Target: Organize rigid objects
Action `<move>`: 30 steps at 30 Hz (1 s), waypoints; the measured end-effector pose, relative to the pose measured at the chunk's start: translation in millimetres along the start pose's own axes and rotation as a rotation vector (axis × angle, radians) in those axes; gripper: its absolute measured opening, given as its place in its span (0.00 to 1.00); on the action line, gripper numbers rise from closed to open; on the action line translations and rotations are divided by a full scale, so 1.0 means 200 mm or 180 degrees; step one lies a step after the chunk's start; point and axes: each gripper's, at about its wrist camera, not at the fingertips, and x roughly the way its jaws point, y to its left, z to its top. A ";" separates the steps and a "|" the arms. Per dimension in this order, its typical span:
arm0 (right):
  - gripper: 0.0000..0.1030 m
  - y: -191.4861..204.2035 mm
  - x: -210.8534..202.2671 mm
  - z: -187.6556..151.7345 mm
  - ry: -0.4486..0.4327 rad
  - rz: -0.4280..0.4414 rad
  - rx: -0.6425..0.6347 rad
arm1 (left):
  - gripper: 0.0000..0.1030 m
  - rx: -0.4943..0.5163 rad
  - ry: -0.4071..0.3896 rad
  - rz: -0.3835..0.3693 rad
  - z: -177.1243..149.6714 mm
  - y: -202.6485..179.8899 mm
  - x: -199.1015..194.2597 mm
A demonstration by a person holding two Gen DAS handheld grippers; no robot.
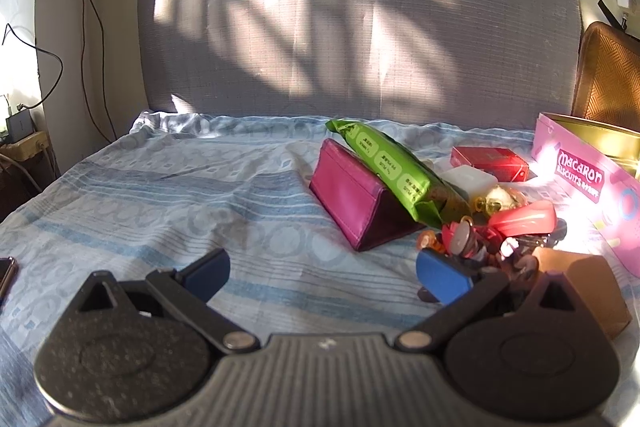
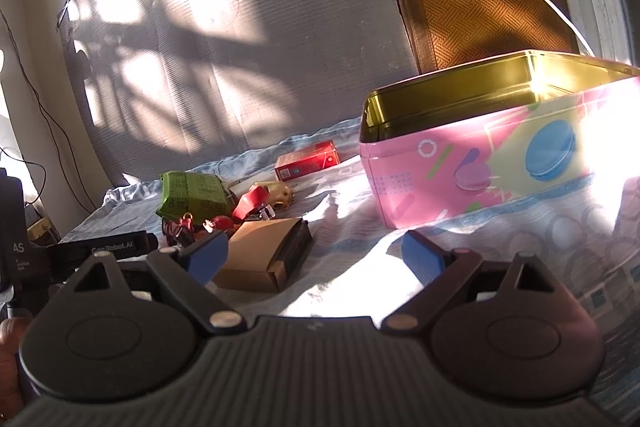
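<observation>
- We see the left gripper over the blue patterned bedsheet, its jaws spread wide with only cloth between them.
- Just right of centre in the left wrist view, a magenta wallet stands like a tent, and a green snack packet leans across its top.
- Right of those lies a pile of small things: a white block, a red packet behind it, a red toy car and some tiny figures we cannot make out clearly in the glare.
- A brown cardboard box sits at the pile's near edge, just beside the left gripper's right finger.
- In the right wrist view, the right gripper hangs with jaws apart and nothing pinched; the same cardboard box lies just beyond its left finger.
- Furthest right, the open pink macaron tin rests on the sheet, its gold inside lit by sun.
</observation>
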 end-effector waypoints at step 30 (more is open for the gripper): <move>0.93 0.03 0.04 -0.01 0.0148 0.0055 -0.0203 | 1.00 0.0062 -0.0031 -0.0067 -0.01 -0.01 -0.02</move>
